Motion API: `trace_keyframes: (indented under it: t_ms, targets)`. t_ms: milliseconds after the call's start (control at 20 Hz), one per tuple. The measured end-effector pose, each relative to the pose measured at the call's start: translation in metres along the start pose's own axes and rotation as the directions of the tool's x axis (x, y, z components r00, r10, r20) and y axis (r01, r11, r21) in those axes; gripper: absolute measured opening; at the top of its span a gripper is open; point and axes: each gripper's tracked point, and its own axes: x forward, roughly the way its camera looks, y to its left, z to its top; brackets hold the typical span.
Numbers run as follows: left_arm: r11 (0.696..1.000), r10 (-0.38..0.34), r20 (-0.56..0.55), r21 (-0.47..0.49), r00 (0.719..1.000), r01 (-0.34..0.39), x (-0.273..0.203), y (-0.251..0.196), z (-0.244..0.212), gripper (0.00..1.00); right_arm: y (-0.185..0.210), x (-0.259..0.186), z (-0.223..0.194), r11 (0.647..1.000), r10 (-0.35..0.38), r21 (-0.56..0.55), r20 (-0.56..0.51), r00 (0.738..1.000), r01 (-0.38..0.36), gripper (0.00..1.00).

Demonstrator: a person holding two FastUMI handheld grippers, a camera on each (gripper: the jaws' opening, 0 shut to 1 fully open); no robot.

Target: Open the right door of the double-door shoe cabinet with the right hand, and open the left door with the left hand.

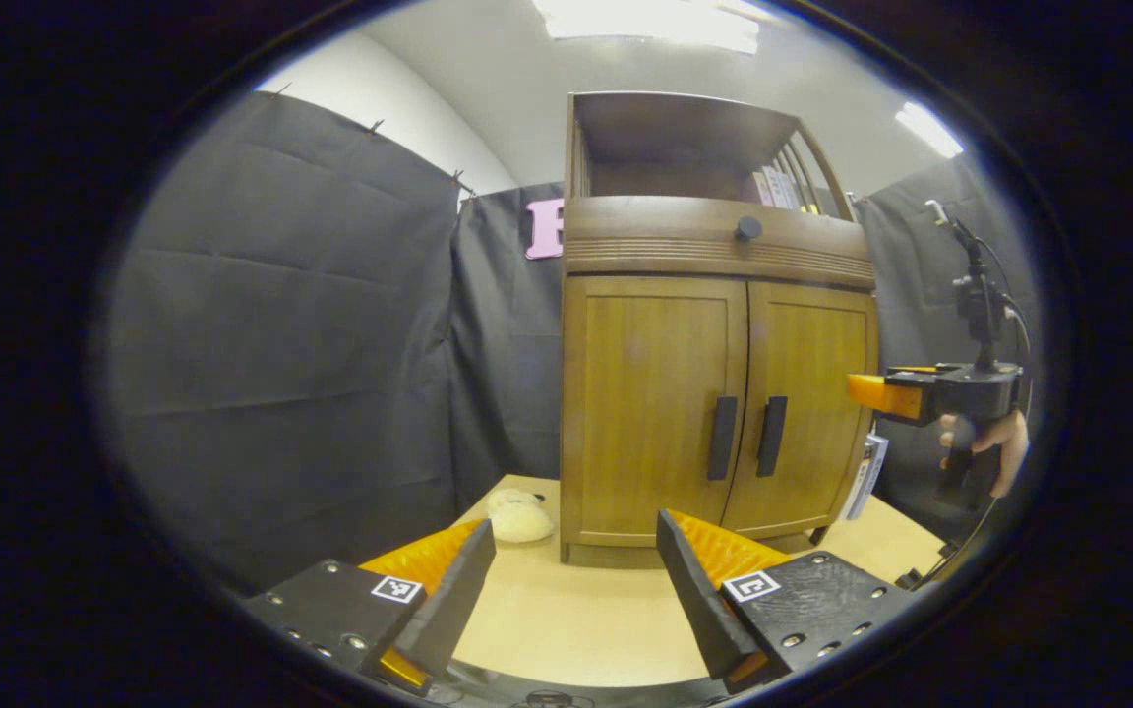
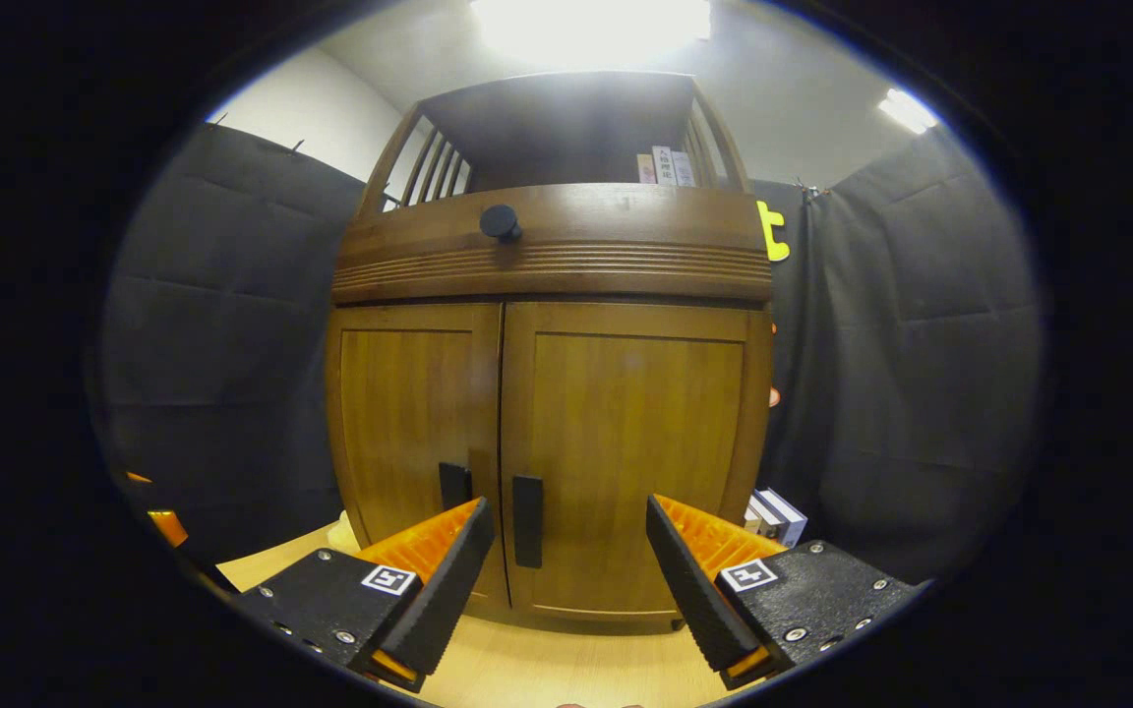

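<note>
Shoe cabinet [image 2: 547, 413] on counter [image 1: 576, 619], both doors closed. Left tool [image 1: 576, 580] spread wide, empty. Right tool [image 2: 566, 560] wide, facing right door handle [image 2: 527, 521].

The right tool's [image 2: 570, 551] finger [image 2: 448, 580] hides the lower end of the left door handle [image 2: 454, 485].
</note>
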Motion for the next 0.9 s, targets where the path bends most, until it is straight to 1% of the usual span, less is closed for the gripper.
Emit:
trace_keyframes:
  t_ms: [100, 200, 350, 450, 500, 550, 600, 650, 750, 900]
  targets:
    - [1.000, 0.016, -0.019, -0.019, 1.000, -0.016, 0.000, 0.000, -0.003, 0.90, 0.009, 0.018, 0.002, 1.000, 0.012, 0.006, -0.003, 1.000, -0.012, 0.96]
    - [0.999, 0.033, -0.031, -0.025, 0.999, -0.033, -0.002, 0.000, -0.004, 0.99, 0.019, 0.034, 0.001, 0.999, 0.030, 0.032, -0.020, 0.999, -0.029, 0.96]
    - [0.997, 0.059, -0.041, -0.038, 0.997, -0.061, -0.005, 0.003, -0.004, 0.99, 0.024, 0.058, -0.004, 0.999, 0.024, 0.044, -0.028, 0.999, -0.023, 0.96]
    - [0.995, 0.080, -0.048, -0.053, 0.996, -0.082, -0.004, 0.007, -0.007, 0.99, 0.020, 0.075, -0.015, 0.999, -0.004, 0.041, -0.065, 0.998, 0.007, 0.96]
    - [0.994, 0.087, -0.053, -0.061, 0.995, -0.090, -0.005, 0.008, -0.009, 0.99, 0.020, 0.078, -0.024, 0.999, -0.021, 0.040, -0.086, 0.996, 0.025, 0.94]
    - [0.993, 0.093, -0.060, -0.067, 0.994, -0.097, -0.004, 0.010, -0.011, 0.99, 0.020, 0.083, -0.030, 0.999, -0.031, 0.041, -0.099, 0.995, 0.035, 0.96]
    - [0.992, 0.102, -0.066, -0.068, 0.993, -0.106, -0.006, 0.013, -0.015, 0.99, 0.019, 0.093, -0.035, 0.998, -0.037, 0.038, -0.109, 0.993, 0.041, 0.95]
    - [0.991, 0.113, -0.071, -0.066, 0.991, -0.117, -0.006, 0.017, -0.017, 0.99, 0.021, 0.103, -0.040, 0.998, -0.042, 0.035, -0.126, 0.991, 0.046, 0.95]
    - [0.987, 0.140, -0.080, -0.065, 0.987, -0.145, -0.009, 0.024, -0.019, 0.99, 0.026, 0.114, -0.048, 0.998, -0.027, 0.043, -0.150, 0.988, 0.033, 0.96]
    - [0.982, 0.159, -0.100, -0.087, 0.982, -0.168, -0.012, 0.027, -0.021, 0.99, 0.022, 0.128, -0.058, 0.999, -0.054, -0.005, -0.153, 0.987, 0.054, 0.96]
